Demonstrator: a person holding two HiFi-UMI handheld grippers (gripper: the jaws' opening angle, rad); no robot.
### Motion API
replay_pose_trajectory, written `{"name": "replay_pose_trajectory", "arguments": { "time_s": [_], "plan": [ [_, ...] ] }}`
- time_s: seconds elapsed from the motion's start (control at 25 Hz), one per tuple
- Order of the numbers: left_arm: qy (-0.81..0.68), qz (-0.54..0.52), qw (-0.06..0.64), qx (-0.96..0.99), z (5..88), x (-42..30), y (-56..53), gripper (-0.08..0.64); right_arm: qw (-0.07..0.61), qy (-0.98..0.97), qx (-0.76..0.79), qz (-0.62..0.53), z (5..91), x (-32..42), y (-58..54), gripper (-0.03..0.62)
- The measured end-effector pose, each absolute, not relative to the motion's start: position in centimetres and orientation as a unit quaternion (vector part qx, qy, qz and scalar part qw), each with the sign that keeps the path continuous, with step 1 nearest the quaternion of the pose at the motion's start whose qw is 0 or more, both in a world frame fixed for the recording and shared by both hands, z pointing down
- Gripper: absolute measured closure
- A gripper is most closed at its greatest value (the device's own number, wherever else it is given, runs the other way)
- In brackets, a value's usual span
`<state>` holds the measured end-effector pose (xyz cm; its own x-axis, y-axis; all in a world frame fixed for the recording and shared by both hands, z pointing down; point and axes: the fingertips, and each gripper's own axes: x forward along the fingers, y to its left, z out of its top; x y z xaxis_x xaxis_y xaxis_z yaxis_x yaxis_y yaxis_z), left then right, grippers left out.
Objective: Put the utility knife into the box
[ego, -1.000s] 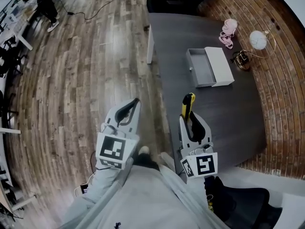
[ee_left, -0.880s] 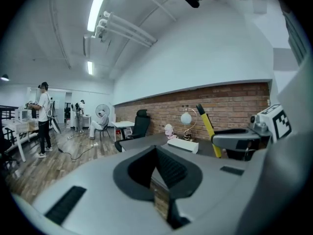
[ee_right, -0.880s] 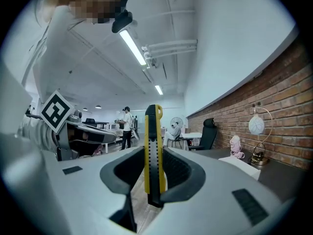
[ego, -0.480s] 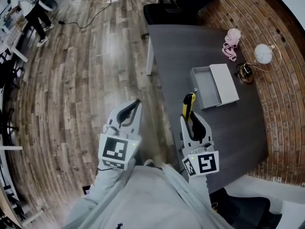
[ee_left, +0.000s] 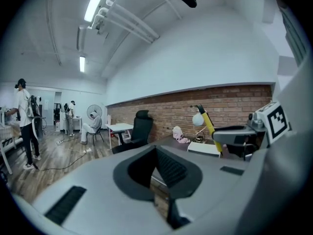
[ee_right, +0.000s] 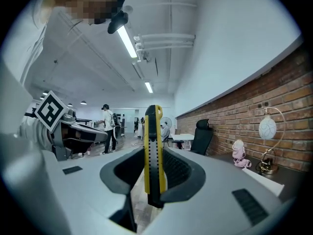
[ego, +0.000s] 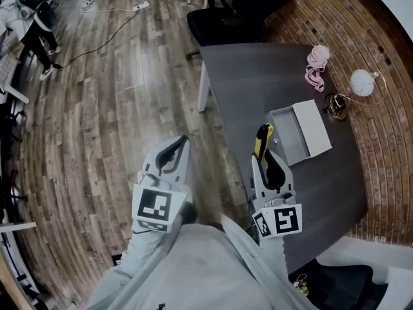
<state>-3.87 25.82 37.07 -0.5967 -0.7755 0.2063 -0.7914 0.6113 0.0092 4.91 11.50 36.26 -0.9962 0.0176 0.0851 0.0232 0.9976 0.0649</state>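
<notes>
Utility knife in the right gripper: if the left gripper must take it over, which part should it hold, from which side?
Probably the free front end of the utility knife, which sticks out past the right gripper; the rest sits between its jaws. Bring the left gripper from the left, across the narrow body.

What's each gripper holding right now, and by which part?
The right gripper clamps the yellow utility knife by its near end, most of its length sticking out past the jaws. The left gripper is shut on nothing.

Open box [ego: 288, 136] unobstructed on table [ego: 258, 82]
</notes>
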Motion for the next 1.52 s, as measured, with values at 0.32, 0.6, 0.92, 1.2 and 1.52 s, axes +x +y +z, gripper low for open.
{"name": "replay_pose_trajectory", "arguments": {
  "time_s": [0.32,0.6,0.92,1.2,1.52],
  "plan": [
    [-0.87,0.055,0.096,0.481,38.7,-6.0,26.0,0.54,0.057,-0.997,0.045,-0.034,37.2,4.2,11.1,0.465],
    [-0.856,0.055,0.107,0.504,39.5,-7.7,23.8,0.54,0.077,-0.993,0.085,-0.031,38.2,4.3,8.7,0.465],
    [-0.848,0.061,0.112,0.514,39.9,-11.7,20.1,0.54,0.085,-0.991,0.105,-0.024,39.7,1.1,4.8,0.465],
    [-0.827,0.082,0.098,0.547,39.2,-16.6,13.9,0.54,0.076,-0.986,0.151,-0.01,39.6,-2.3,-0.6,0.465],
    [-0.787,0.084,0.088,0.604,37.1,-19.5,4.3,0.54,0.072,-0.971,0.228,-0.009,38.4,-2.8,-7.7,0.465]
  ]
}}
